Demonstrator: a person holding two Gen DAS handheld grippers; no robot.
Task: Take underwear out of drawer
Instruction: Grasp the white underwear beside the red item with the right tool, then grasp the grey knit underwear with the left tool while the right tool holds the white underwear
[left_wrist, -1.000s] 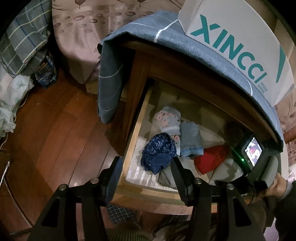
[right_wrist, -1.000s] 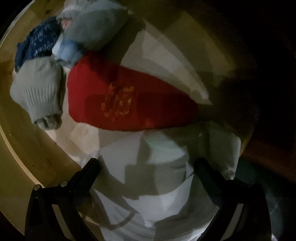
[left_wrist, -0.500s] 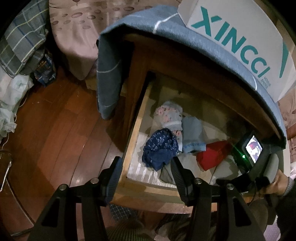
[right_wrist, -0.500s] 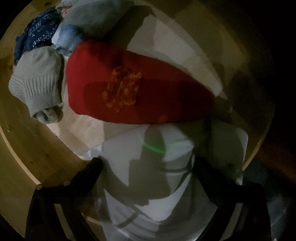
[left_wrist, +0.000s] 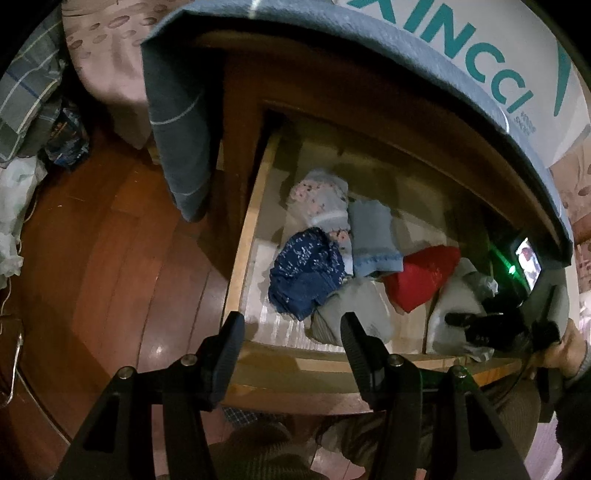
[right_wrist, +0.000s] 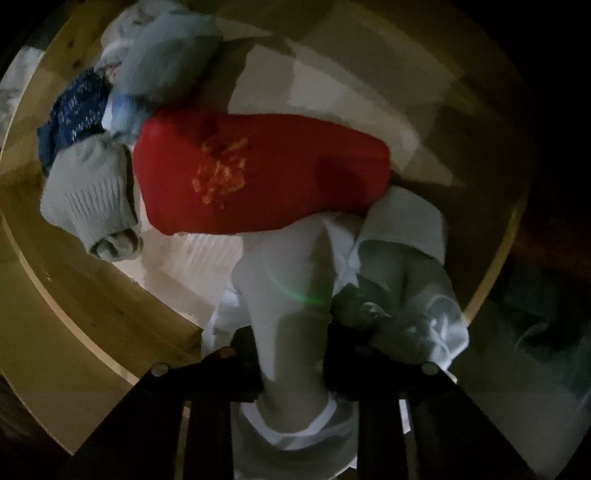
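1. Dark wooden flooring spread out to the left of an open pale-wood drawer, pulled out from a brown nightstand draped with a blue-grey cloth; a white box with teal lettering sat on top of it.
2. Taking the drawer's front rail as the landmark, a pile of folded garments lay just behind it: a navy patterned piece nearest the left wall, a grey knit roll beside it, a red piece with yellow embroidery further right, and a white piece of underwear at the right end, just behind the rail and touching the red piece.
3. The right tongs pointed straight down into that right end, and their jaws had just been closing, with a bunched fold of the white underwear pinched between them.
4. The fold ran straight away from the tongs toward the red piece, so the likely next move was a lift up, clear of the rail.
5. The left tongs hovered over the rail's left part, jaws apart and empty, farther from the white underwear than the right.
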